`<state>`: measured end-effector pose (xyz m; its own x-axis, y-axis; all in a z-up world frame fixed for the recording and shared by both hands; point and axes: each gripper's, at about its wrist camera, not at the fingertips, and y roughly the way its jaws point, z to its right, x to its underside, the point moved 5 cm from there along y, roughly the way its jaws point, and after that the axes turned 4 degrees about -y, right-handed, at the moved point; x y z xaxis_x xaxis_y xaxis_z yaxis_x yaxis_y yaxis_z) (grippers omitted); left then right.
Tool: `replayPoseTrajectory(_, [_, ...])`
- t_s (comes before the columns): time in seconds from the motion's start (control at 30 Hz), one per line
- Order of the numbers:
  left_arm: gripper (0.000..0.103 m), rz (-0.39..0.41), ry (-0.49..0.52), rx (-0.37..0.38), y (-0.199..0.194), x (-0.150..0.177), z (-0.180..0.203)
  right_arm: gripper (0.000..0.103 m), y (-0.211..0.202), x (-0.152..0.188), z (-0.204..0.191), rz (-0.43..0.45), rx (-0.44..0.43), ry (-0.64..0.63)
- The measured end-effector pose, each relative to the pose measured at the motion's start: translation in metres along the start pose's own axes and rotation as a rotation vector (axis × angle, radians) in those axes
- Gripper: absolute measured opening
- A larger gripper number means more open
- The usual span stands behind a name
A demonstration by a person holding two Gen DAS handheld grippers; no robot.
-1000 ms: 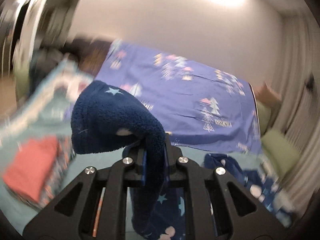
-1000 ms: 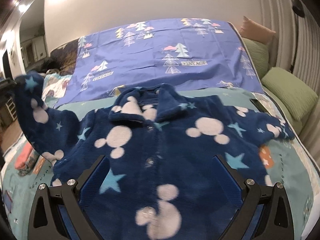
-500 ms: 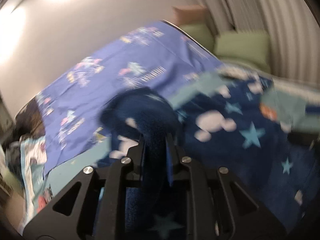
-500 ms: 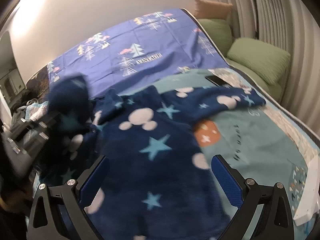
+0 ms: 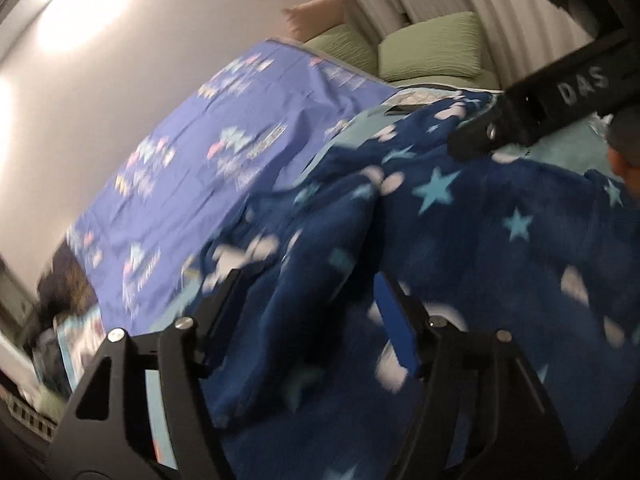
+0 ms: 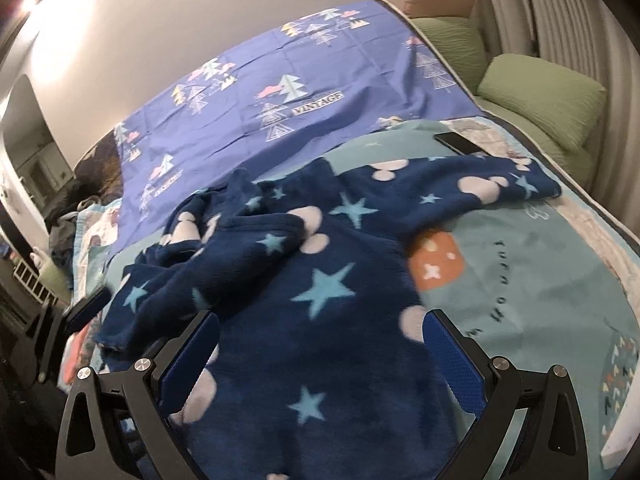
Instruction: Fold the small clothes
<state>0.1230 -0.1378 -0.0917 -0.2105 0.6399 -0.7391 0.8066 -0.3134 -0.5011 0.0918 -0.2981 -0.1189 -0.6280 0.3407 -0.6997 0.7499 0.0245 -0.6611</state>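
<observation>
Left wrist view is motion-blurred: fleece jacket (image 5: 460, 248) print smeared, purple sheet (image 5: 192, 168) motifs unreadable. Jacket hem cut off by the bottom edge in both views. Left gripper (image 6: 86, 308) mostly out of frame at the right view's left edge. Phone (image 6: 460, 143) partly under the jacket sleeve.

Warm indoor light glares off the wall (image 5: 92, 40) at upper left in both views, leaving the corners dark. The left wrist view is smeared by motion blur, the quilt (image 5: 224, 152) print unreadable; the right is sharper. Fisheye bends the bed (image 6: 560, 264) edges.
</observation>
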Motion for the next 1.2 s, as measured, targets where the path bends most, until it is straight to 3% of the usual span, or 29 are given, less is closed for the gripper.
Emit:
replayPoseTrajectory(0.17, [0.076,-0.122,-0.215,-0.135,0.0,0.051,-0.073,0.103,0.028,-0.014,-0.052,-0.04,0.016,-0.122])
replayPoseTrajectory(0.27, [0.076,-0.211,-0.226,-0.311,0.015,0.081,-0.104,0.103,0.053,-0.024,-0.09,-0.071,0.026,-0.153])
replayPoseTrajectory(0.33, [0.076,-0.24,-0.206,-0.357,0.022,0.093,-0.11,0.103,0.067,-0.031,-0.115,-0.067,0.036,-0.167])
replayPoseTrajectory(0.4, [0.076,-0.261,-0.209,-0.356,0.028,0.1,-0.112,0.103,0.08,-0.039,-0.134,-0.058,0.086,-0.21])
replayPoseTrajectory(0.5, [0.076,-0.287,-0.246,-0.341,0.033,0.104,-0.113,0.103,0.111,-0.043,-0.157,-0.097,0.271,-0.302])
replayPoseTrajectory(0.67, [0.076,-0.294,-0.31,-0.311,0.035,0.104,-0.118,0.102,0.138,-0.024,-0.14,-0.224,0.447,-0.357])
replayPoseTrajectory(0.8, [0.076,-0.289,-0.333,-0.295,0.029,0.111,-0.122,0.102,0.097,-0.011,-0.076,-0.231,0.404,-0.193])
replayPoseTrajectory(0.93, [0.076,-0.286,-0.364,-0.283,0.02,0.116,-0.126,0.102,0.049,0.014,-0.016,-0.247,0.298,0.0])
replayPoseTrajectory(1.03, [0.076,-0.269,-0.385,-0.275,0.01,0.114,-0.129,0.102,0.022,0.026,0.013,-0.219,0.299,0.096])
replayPoseTrajectory(1.1, [0.076,-0.254,-0.408,-0.253,0.004,0.111,-0.132,0.102,0.011,0.027,0.027,-0.181,0.193,0.182])
replayPoseTrajectory(1.2, [0.076,-0.233,-0.436,-0.214,0.0,0.105,-0.134,0.088,0.014,0.022,0.035,-0.173,0.006,0.27])
